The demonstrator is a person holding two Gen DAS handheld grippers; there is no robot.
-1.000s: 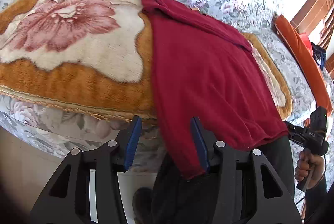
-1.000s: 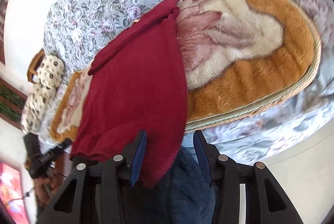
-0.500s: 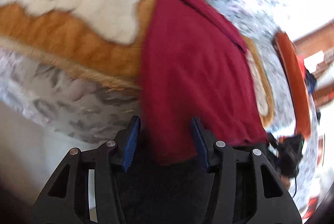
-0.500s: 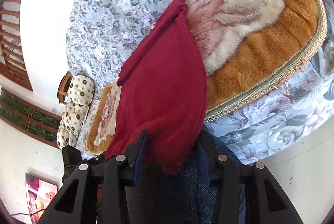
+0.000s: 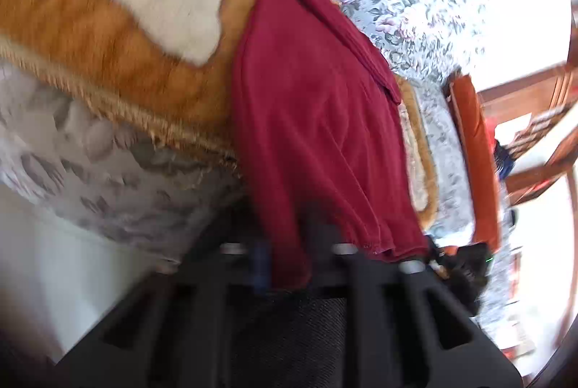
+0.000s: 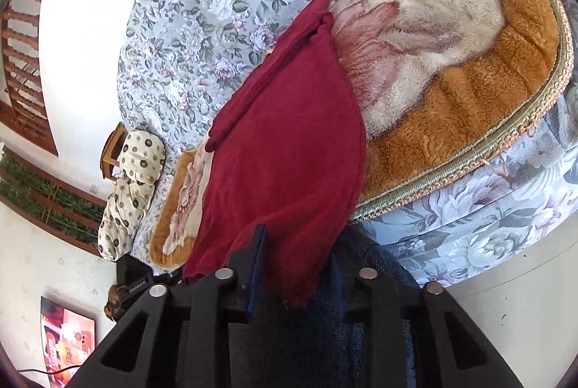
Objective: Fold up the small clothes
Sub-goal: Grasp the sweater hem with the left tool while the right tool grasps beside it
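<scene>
Maroon garment (image 6: pixel 289 149) lies across the orange plush blanket (image 6: pixel 469 106) on the bed (image 6: pixel 202 26), its hem hanging between each parted tool's fingers: left tool (image 5: pixel 289 261), right tool (image 6: pixel 294 270).

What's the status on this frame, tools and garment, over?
Left tool and right tool both open, each straddling a near corner of the red garment. Garment flat on the orange blanket, hem over the bed edge. Nothing in the way.
</scene>
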